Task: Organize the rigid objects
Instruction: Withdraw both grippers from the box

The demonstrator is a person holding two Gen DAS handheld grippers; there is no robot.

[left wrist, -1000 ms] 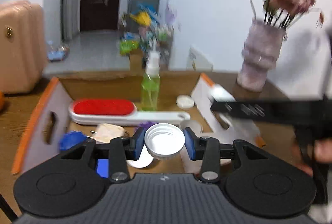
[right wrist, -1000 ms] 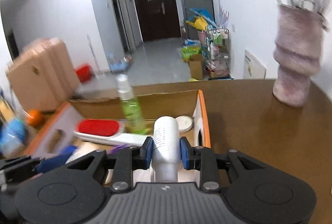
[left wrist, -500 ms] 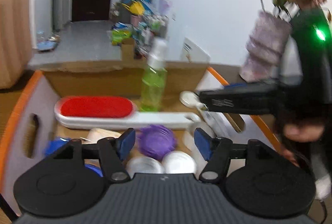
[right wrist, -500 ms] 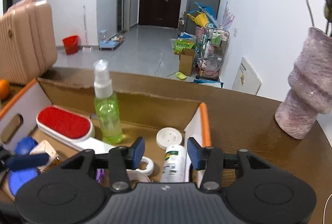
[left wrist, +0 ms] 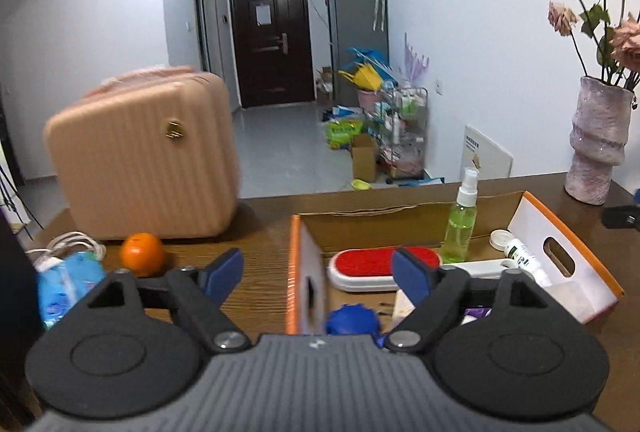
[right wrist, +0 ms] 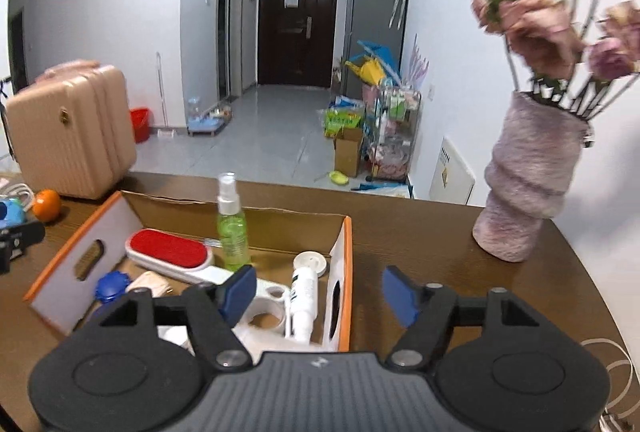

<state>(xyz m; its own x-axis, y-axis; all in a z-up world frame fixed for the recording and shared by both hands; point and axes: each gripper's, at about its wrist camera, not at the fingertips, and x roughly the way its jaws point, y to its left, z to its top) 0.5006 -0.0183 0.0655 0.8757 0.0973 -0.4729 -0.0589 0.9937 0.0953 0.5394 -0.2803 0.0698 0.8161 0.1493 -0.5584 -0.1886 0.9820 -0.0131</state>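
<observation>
A cardboard box with orange edges (left wrist: pixel 295 264) (right wrist: pixel 349 252) stands on the brown table. Inside lie a red lint brush (left wrist: pixel 380 261) (right wrist: pixel 168 252), a green spray bottle (left wrist: pixel 460 228) (right wrist: pixel 232 228), a white bottle (left wrist: pixel 524 258) (right wrist: pixel 304 292) and a blue cap (left wrist: pixel 352 320) (right wrist: pixel 111 286). My left gripper (left wrist: pixel 318 274) hangs above the box's left wall, its jaws opening with nothing between them. My right gripper (right wrist: pixel 320 292) hovers over the box's right wall, jaws also opening and empty.
A pink suitcase (left wrist: pixel 148 156), an orange (left wrist: pixel 143 255) and a blue tissue pack (left wrist: pixel 66 284) sit left of the box. A pink vase of flowers (right wrist: pixel 532 184) stands at the right. A white cable (right wrist: pixel 612 364) lies near the table's right edge.
The left gripper let go of a white lid and the right one let go of the white bottle, both into the box. Both jaws widened and both grippers rose and drew back.
</observation>
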